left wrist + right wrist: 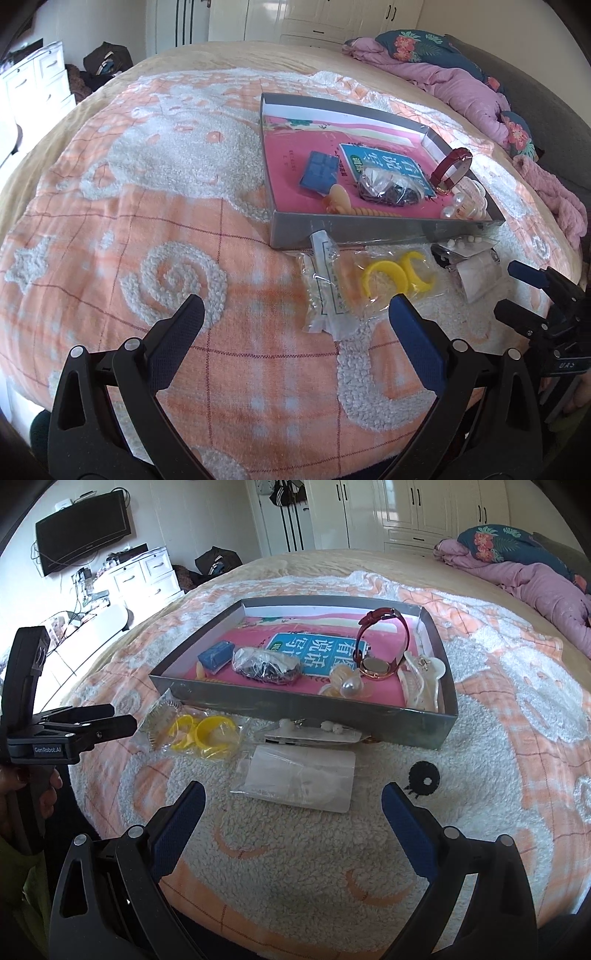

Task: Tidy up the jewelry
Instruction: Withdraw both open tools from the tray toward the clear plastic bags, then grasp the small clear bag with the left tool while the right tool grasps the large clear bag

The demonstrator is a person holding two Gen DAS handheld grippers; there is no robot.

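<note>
Two grippers hung over the bed, both with jaws spread wide and nothing between them — the left gripper (pixel 295 317) low over the orange-and-white blanket (pixel 147 221), the right gripper (pixel 291 801) just short of a flat clear packet (pixel 299 779). Jewelry sat in two groups. Inside the grey box (pixel 332 710) lay a red-strapped watch (pixel 380 646) standing on its edge, a white claw clip (pixel 421 681) against the right wall, a pearl piece (pixel 349 688), a clear bag of dark beads (pixel 266 666) and a small blue block (pixel 216 655), all on a pink book cover (pixel 295 155). Outside, just in front of the box's near wall, a bag of yellow rings (pixel 207 734) rested on the blanket, a card of white earrings (pixel 314 729) touched the box front, and a long narrow packet (pixel 327 288) leaned up against the box corner in the left view. A small black frilled ring (pixel 424 779) lay alone to the right — well clear of the packets. Nothing blocked either tool's path to the loose bags. Behind, a pink quilt (pixel 546 587) was bunched by a floral pillow (pixel 509 542); white wardrobes (pixel 406 509), a wall television (pixel 83 528) and white drawers (pixel 147 572) lined the room.
</note>
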